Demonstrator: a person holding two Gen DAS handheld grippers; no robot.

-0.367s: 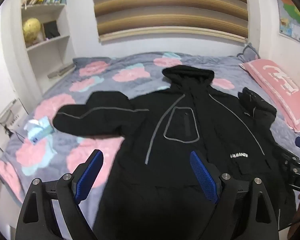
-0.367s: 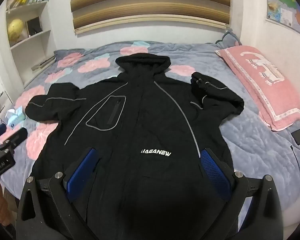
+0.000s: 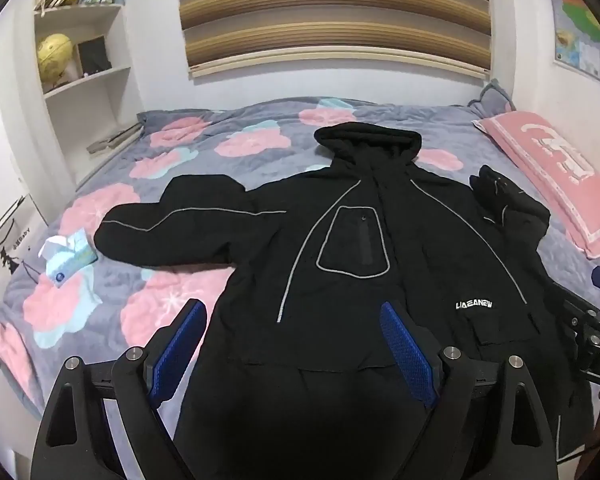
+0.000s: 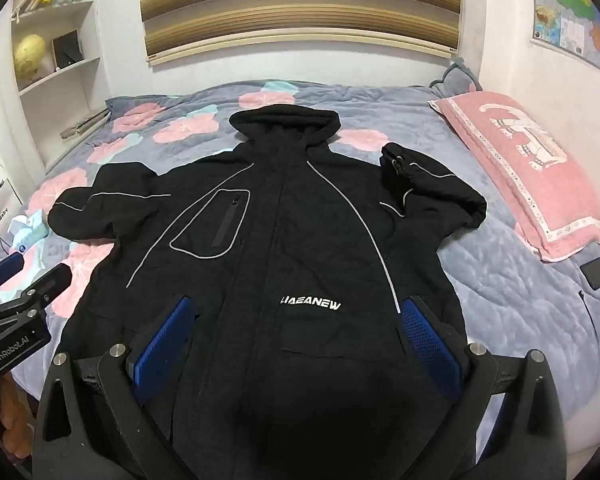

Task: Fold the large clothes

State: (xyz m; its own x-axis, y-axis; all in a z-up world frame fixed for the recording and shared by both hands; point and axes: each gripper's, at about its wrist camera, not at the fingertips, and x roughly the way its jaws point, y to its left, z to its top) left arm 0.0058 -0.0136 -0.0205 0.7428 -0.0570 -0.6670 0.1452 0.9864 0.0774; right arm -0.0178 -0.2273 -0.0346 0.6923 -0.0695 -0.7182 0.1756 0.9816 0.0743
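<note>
A black hooded jacket (image 3: 340,264) (image 4: 284,248) with grey piping and a white logo lies front up on the bed, hood toward the wall. One sleeve stretches out to the left; the other is bent up at the right. My left gripper (image 3: 292,316) hovers open above the jacket's lower left part, nothing between its blue pads. My right gripper (image 4: 296,316) hangs open over the lower front near the logo, also empty. Each gripper shows at the edge of the other's view: the right gripper (image 3: 596,320), the left gripper (image 4: 20,292).
The bed has a grey quilt (image 4: 520,300) with pink flowers. A pink pillow (image 4: 528,168) lies at the right, a black phone (image 4: 598,272) below it. A tissue pack (image 3: 70,256) sits at the left. White shelves (image 3: 84,60) stand in the far left corner.
Both views have shifted only slightly; the jacket lies as before and both grippers stay open.
</note>
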